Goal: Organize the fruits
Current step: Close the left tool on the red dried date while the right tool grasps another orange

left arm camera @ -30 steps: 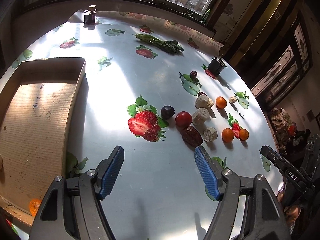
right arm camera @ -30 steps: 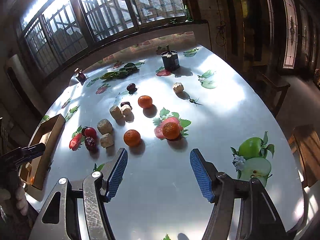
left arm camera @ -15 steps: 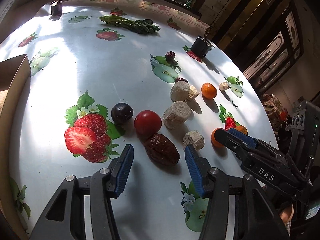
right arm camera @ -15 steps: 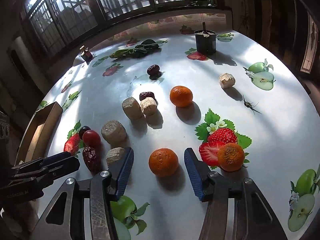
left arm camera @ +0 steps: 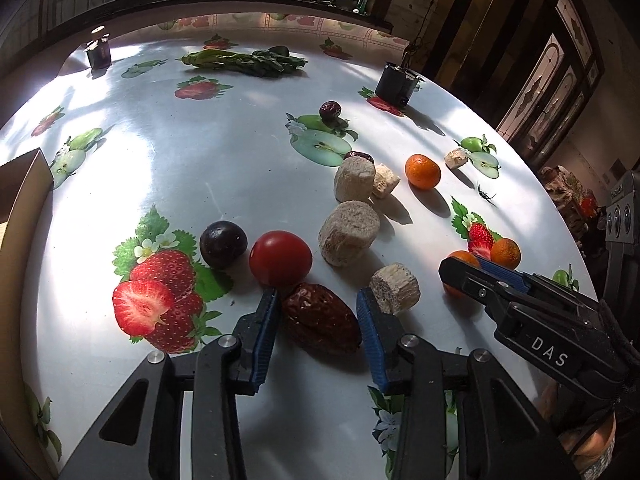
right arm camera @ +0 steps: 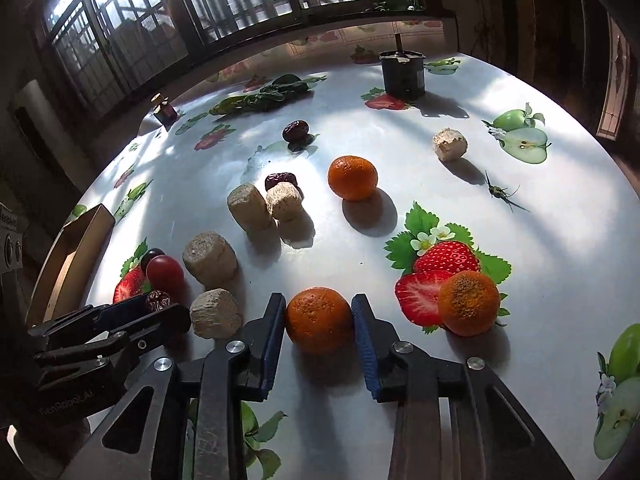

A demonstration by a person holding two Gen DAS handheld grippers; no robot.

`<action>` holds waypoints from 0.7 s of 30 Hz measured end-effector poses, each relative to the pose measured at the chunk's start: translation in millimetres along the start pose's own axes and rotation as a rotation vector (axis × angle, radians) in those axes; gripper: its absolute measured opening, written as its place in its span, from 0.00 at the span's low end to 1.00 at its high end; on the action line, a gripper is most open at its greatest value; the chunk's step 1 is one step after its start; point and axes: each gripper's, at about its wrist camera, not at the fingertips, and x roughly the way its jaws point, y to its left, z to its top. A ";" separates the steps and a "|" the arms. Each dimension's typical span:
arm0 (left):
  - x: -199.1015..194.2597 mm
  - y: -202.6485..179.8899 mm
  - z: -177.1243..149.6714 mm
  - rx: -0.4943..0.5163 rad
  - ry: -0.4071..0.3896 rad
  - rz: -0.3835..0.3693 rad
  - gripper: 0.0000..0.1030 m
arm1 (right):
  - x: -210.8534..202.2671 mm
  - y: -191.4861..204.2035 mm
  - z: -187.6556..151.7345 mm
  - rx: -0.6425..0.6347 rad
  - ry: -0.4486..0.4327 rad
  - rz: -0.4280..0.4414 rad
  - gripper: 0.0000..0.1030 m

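- The left gripper is low over the table, its jaws closing around a wrinkled brown date. The left pad looks to be against the date; on the right a thin gap may remain, and I cannot tell for sure.
- The right gripper has its jaws closing on a mandarin, and both blue pads sit against the mandarin's sides.
- Crowding the left gripper: a red tomato lies just beyond its left fingertip, close to the date, with a dark plum just left of that. A small beige chunk sits right beside its right fingertip.
- A larger beige cylinder stands further ahead of the left gripper.
- To the right of the right gripper, a second mandarin rests on a printed strawberry, near but apart. A third mandarin lies well ahead of it.
- A cardboard box sits far off the left gripper's left side.
- Only the right wrist view shows the held mandarin whole; in the left wrist view the right gripper's fingers hide most of it.
- Only the left wrist view shows the date whole; from the right wrist camera just a bit of it shows above the left gripper's fingers.
- Leafy greens and a dark cup lie far ahead of both.
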 end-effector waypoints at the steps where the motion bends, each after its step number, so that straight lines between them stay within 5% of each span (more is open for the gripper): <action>1: -0.4 0.6 -0.7 -0.002 -0.003 -0.007 0.36 | -0.8 -0.5 -0.6 0.003 -0.003 -0.002 0.35; 21: -18.6 0.3 -10.2 -0.010 -0.079 -0.061 0.34 | -9.9 -4.9 -0.9 0.032 -0.059 -0.025 0.34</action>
